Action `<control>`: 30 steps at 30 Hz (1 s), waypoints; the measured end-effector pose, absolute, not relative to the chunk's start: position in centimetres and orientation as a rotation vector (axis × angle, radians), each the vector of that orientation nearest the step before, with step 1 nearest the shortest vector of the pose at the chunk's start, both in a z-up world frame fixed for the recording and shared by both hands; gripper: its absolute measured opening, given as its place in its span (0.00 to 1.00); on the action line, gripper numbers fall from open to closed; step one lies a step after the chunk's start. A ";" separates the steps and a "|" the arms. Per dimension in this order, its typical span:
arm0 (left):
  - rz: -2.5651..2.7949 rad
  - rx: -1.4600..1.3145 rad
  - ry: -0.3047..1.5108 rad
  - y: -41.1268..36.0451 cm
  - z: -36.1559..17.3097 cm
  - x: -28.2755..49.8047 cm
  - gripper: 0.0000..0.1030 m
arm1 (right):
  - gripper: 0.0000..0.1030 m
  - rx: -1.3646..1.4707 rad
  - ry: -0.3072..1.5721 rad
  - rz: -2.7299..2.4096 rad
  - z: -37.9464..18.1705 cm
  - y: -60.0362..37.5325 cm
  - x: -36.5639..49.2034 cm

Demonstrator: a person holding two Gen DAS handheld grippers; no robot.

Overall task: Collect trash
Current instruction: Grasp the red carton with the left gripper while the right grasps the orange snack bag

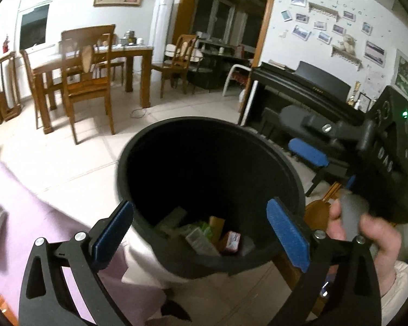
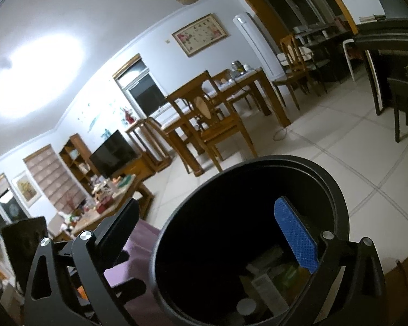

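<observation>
Bin (image 1: 212, 163) black, lifted clear of floor, trash boxes (image 1: 204, 237) in bottom. Left gripper (image 1: 201, 233) wide open, straddling near rim, no grip. Right gripper (image 2: 215, 231) open, one finger inside bin; hold unclear. Step: carrying bin. Next: steady set-down.

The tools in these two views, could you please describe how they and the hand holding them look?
Both tools are matte black with silver bolts and blue textured pads on the fingers. The right tool has a grey handle, embossed letters and a green light. A bare hand grips it, with a pale sleeve at the wrist. No cables show.
</observation>
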State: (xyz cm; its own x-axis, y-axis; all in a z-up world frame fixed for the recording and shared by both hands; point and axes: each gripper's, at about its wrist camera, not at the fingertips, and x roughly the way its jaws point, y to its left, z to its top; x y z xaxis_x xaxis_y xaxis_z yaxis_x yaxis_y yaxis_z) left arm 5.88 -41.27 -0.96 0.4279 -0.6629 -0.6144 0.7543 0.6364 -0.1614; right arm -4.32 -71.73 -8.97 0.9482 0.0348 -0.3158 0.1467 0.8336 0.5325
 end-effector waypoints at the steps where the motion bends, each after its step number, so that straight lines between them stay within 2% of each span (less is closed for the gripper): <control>1: -0.870 0.138 0.700 -40.4 -0.6 5.9 0.95 | 0.95 0.582 0.325 -0.059 -8.6 -71.5 -4.5; 8: -0.776 0.037 0.673 -31.9 1.4 5.6 0.95 | 0.95 0.519 0.366 0.000 -6.6 -67.2 -4.2; 16: -0.580 0.038 0.653 -20.1 2.0 4.1 0.95 | 0.95 0.415 0.487 0.174 -5.3 -57.3 -1.7; 30: -0.223 0.189 0.764 -2.9 -0.8 2.9 0.95 | 0.95 0.084 0.809 0.457 -5.2 -36.6 1.6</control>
